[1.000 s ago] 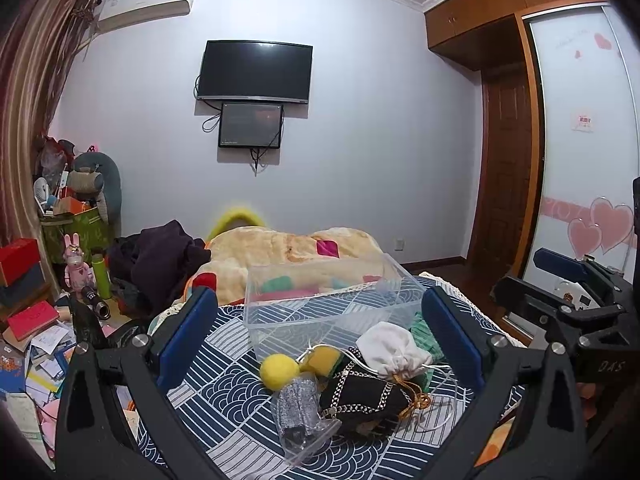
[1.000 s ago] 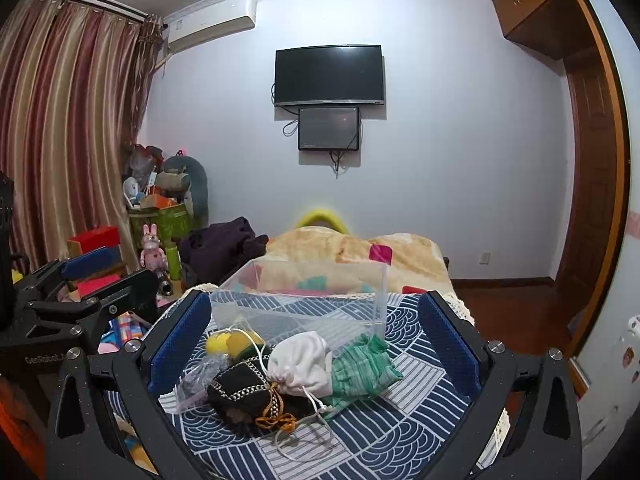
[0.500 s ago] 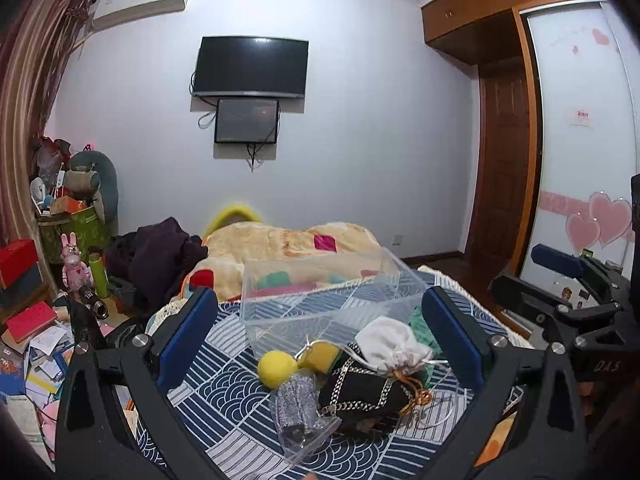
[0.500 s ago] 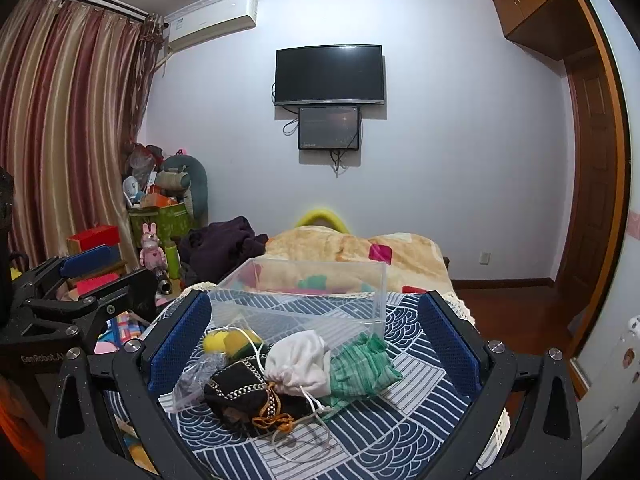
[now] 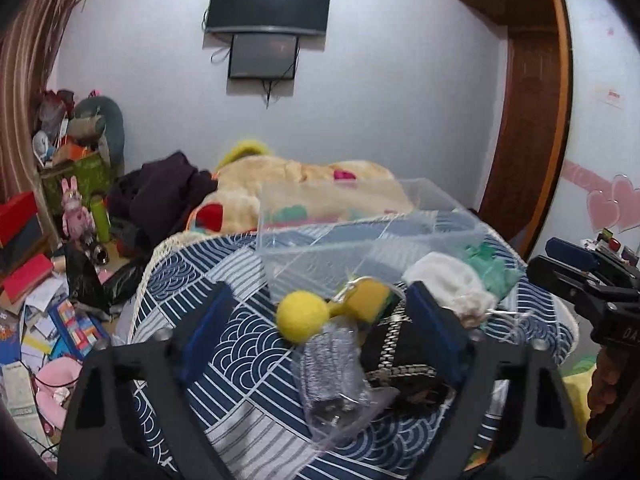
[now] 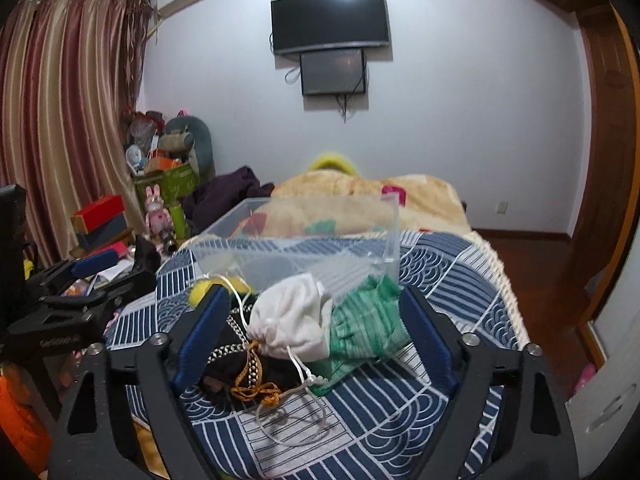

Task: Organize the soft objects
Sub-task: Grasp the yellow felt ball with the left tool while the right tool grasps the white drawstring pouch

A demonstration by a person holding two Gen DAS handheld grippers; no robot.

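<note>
The left gripper (image 5: 320,332) is spread wide, nothing grasped, with a yellow felt ball (image 5: 303,316) between its fingers. The right gripper (image 6: 316,340) is likewise spread around a white drawstring pouch (image 6: 294,326). A clear plastic box (image 6: 304,246) is seen at 12 o'clock of the pile.

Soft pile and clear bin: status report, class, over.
Left gripper open over yellow ball. Right gripper open around white pouch. Clear bin empty behind pile.

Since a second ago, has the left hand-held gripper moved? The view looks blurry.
Yes. The left hand-held gripper has dipped forward toward the yellow ball, which now looms larger against the wall TV.
</note>
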